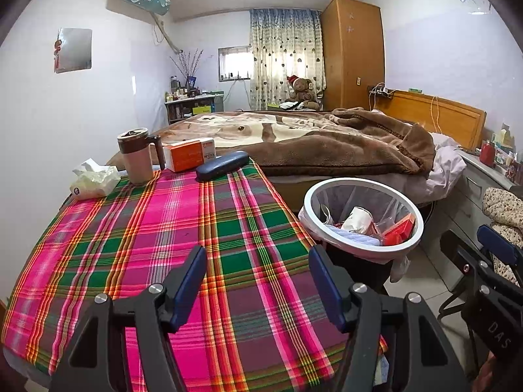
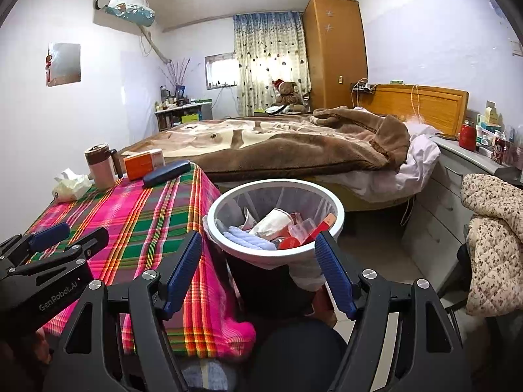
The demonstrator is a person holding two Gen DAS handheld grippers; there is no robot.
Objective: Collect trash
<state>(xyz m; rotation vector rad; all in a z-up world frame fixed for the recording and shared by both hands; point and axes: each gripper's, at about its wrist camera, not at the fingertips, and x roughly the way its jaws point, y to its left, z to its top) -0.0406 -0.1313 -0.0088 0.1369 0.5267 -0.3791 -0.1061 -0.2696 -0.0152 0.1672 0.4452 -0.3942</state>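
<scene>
Hovering nearest the lens, the left gripper (image 1: 258,264) stands over the plaid tablecloth (image 1: 137,245) with its two blue pads spread apart and nothing between them; the right gripper (image 2: 260,251) hangs in front of the waste bin (image 2: 333,202), likewise released and empty, its pads framing the bin's near rim. The bin is a round vessel with a white rim and a translucent liner over a dark body, standing on the tiled floor just beside the table's right edge, between table and bed (image 1: 294,137). Inside it lie a crumpled white paper cup (image 2: 274,220), a red-orange carton (image 2: 294,240), clear plastic wrapping and a pale blue ribbed item; the contents sit below the rim. The cloth's near and middle area is bare, and its right hem drops straight down next to the bin. At the table's far end stand four items, one of each: a tissue pack (image 1: 93,179) at the left corner, a lidded mug (image 1: 137,153) with a dark handle, an orange-and-white box (image 1: 189,153), and a dark blue glasses case (image 1: 222,166) lying near the right edge. Beyond the bed, spread with one brown blanket, are a teddy bear (image 1: 302,89), a curtained window and a tall wooden wardrobe (image 1: 353,52); a grey drawer unit (image 2: 434,202) lines the right side, leaving a strip of floor beside the bin
</scene>
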